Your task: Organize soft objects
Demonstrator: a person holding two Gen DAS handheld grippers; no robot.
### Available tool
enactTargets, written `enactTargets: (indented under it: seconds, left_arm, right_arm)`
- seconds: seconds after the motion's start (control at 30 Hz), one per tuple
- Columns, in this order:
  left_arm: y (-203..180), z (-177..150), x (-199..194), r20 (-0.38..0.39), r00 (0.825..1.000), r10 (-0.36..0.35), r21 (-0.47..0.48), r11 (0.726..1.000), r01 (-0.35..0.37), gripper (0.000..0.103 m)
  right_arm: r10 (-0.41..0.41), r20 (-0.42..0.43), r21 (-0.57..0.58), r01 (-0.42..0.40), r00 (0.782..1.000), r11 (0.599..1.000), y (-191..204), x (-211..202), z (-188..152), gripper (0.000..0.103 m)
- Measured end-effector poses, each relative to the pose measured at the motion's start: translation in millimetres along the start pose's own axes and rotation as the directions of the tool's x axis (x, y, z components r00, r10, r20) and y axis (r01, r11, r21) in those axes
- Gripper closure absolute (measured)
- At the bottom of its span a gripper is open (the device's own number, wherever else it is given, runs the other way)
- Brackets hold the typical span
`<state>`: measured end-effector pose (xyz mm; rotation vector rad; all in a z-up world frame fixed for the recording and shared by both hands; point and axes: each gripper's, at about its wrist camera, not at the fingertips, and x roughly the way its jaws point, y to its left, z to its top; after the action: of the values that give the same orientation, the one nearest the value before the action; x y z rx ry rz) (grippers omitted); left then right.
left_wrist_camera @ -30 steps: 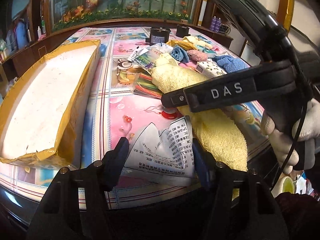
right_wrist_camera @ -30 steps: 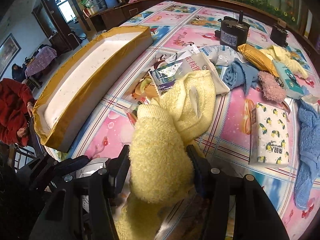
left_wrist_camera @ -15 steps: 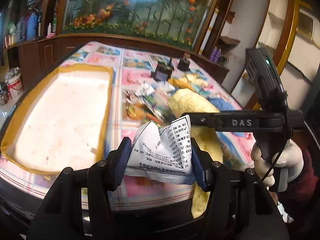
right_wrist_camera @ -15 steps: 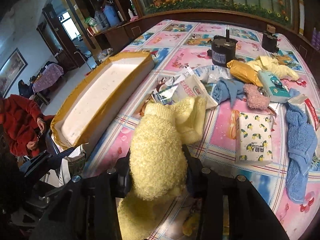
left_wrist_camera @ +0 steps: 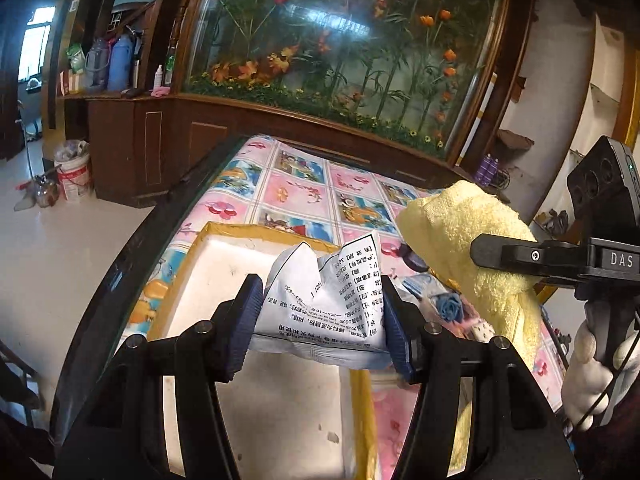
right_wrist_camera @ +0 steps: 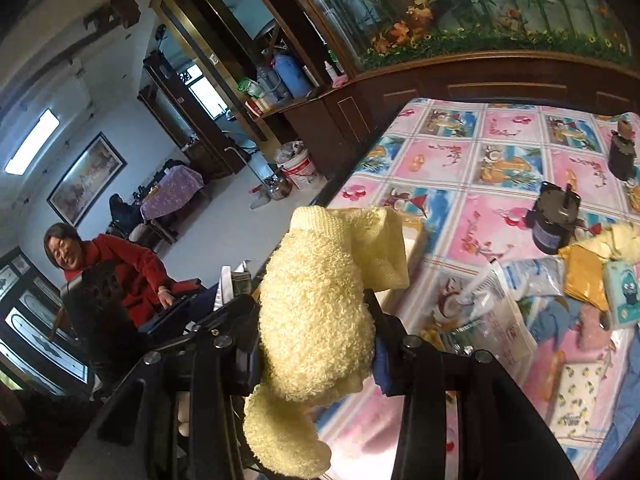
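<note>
My left gripper (left_wrist_camera: 320, 320) is shut on a crumpled white printed packet (left_wrist_camera: 326, 304), held in the air above the white foam tray (left_wrist_camera: 212, 272) with its yellow taped rim. My right gripper (right_wrist_camera: 316, 344) is shut on a fluffy yellow towel (right_wrist_camera: 316, 312), lifted off the table; part of it hangs down below the fingers. In the left wrist view the same yellow towel (left_wrist_camera: 476, 236) shows at the right, pinched by the right gripper's finger (left_wrist_camera: 520, 258), with a white-gloved hand (left_wrist_camera: 588, 376) on the handle.
A patterned pink and blue tablecloth (right_wrist_camera: 508, 156) covers the table. On its right lie blue cloths (right_wrist_camera: 560, 316), a pink cloth (right_wrist_camera: 592, 328), tissue packs (right_wrist_camera: 576, 396), foil packets (right_wrist_camera: 532, 276) and two black cylinders (right_wrist_camera: 552, 220). A person in red (right_wrist_camera: 120, 268) sits at the left.
Both grippers rose from the table with their loads. The left carried the packet leftward over the foam tray; the right closed tighter on the towel and lifted it clear.
</note>
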<state>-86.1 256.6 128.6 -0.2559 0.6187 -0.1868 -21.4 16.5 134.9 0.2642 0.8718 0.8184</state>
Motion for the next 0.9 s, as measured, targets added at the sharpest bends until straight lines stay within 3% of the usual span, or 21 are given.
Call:
enactTargets:
  seconds: [0.1, 0.3, 0.53, 0.63, 0.7, 0.9]
  left_arm:
    - [19, 15, 31, -0.031, 0.999, 0.012, -0.046, 0.999, -0.013, 0.046]
    - [42, 23, 90, -0.101, 0.991, 0.09, -0.051, 0.994, -0.095, 0.045]
    - [52, 17, 139, -0.167, 0.96, 0.224, -0.045, 0.971, -0.234, 0.041]
    - [54, 16, 147, -0.186, 0.943, 0.276, -0.04, 0.957, -0.288, 0.041]
    - [56, 17, 144, -0.177, 0.941, 0.288, -0.043, 0.953, -0.3, 0.041]
    - [42, 21, 122, -0.092, 0.921, 0.379, -0.002, 0.925, -0.381, 0.04]
  right_arm:
    - [0.029, -0.029, 0.07, -0.027, 0.999, 0.997, -9, 36, 16, 0.061]
    - [-0.07, -0.093, 0.089, 0.079, 0.993, 0.993, -30, 99, 29, 0.061]
    - [-0.142, -0.161, 0.082, 0.156, 0.977, 0.984, -50, 140, 28, 0.059]
    - [-0.186, -0.159, 0.044, 0.195, 0.97, 0.98, -49, 149, 27, 0.055]
    - [-0.184, -0.152, 0.05, 0.194, 0.971, 0.98, -52, 150, 27, 0.053]
    - [-0.188, -0.118, 0.049, 0.195, 0.975, 0.98, -51, 139, 28, 0.048]
